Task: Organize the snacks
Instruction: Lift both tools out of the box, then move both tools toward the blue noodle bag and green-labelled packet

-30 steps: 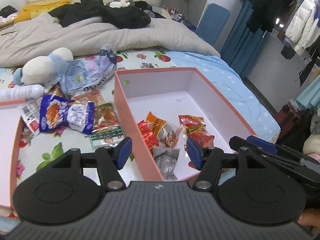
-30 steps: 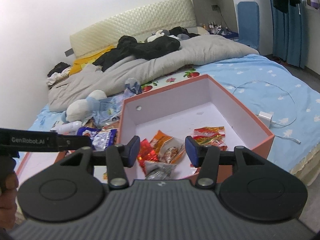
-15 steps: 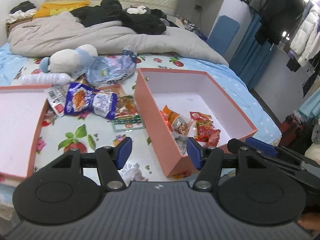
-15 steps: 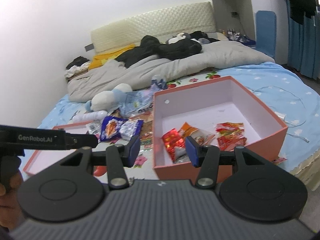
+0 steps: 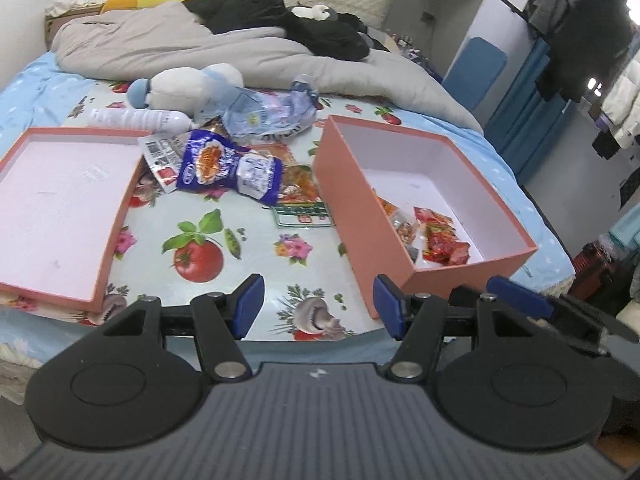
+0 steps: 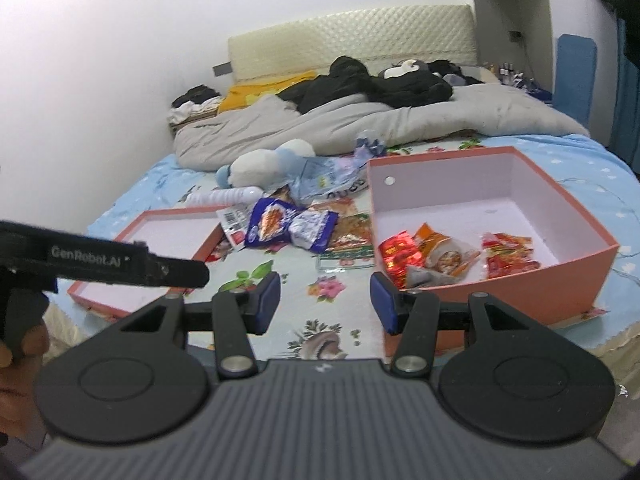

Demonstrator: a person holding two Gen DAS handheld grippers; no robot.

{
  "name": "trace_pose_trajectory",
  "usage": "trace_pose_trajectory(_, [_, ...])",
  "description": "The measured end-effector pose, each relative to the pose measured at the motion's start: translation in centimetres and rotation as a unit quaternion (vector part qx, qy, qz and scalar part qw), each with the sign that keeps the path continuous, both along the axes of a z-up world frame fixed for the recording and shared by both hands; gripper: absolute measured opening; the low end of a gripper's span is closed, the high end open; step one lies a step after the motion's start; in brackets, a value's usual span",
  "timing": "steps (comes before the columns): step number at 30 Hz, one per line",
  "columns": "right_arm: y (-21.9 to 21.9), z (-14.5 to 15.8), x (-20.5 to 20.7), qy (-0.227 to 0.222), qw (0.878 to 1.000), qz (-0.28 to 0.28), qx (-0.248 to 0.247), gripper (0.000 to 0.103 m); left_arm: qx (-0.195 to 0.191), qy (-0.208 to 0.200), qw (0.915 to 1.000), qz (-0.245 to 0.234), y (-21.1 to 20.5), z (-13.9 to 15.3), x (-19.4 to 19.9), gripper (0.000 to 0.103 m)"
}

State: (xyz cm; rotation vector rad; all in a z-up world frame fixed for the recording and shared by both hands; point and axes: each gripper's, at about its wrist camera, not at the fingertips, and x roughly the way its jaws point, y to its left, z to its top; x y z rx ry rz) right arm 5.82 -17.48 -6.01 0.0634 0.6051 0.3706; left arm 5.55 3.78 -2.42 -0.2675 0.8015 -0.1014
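Note:
A salmon-pink open box [image 5: 352,200] [image 6: 576,216] sits on the bed at the right and holds several red and orange snack packets [image 5: 440,240] [image 6: 436,256]. Loose snacks lie between box and lid: a blue noodle bag [image 5: 228,168] [image 6: 288,226], orange and green packets [image 5: 300,196] [image 6: 348,240], a barcode packet [image 5: 162,156]. My left gripper [image 5: 318,308] is open and empty, held back over the bed's front edge. My right gripper [image 6: 324,300] is open and empty, also back from the bed.
The pink box lid [image 5: 60,204] [image 6: 160,236] lies open side up at the left. A plush toy [image 5: 192,84], a white bottle [image 5: 136,118] and a crumpled clear bag [image 5: 272,114] lie behind the snacks. A grey duvet [image 5: 200,44] covers the far bed.
Both grippers have pulled back and away from the box, from over its near wall to beyond the bed's front edge. Both stayed open. The snacks have not moved.

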Motion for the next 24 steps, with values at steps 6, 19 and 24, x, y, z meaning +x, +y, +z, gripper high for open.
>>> trace_pose_trajectory(6, [1.5, -1.0, 0.9, 0.004, 1.0, 0.008, -0.005, 0.052, -0.007, 0.015, 0.9998, 0.014, 1.7, -1.2, 1.8, 0.066])
trace_pose_trajectory(19, [4.3, -4.3, 5.6, 0.039, 0.998, 0.023, -0.032, 0.052, -0.021, 0.053, 0.9976, 0.039, 4.6, -4.9, 7.7, 0.067])
trace_pose_trajectory(24, [5.6, -5.6, 7.8, 0.047, 0.998, 0.025, -0.044, 0.052, -0.03, 0.059, 0.9968, 0.045, 5.8, -6.2, 10.7, 0.069])
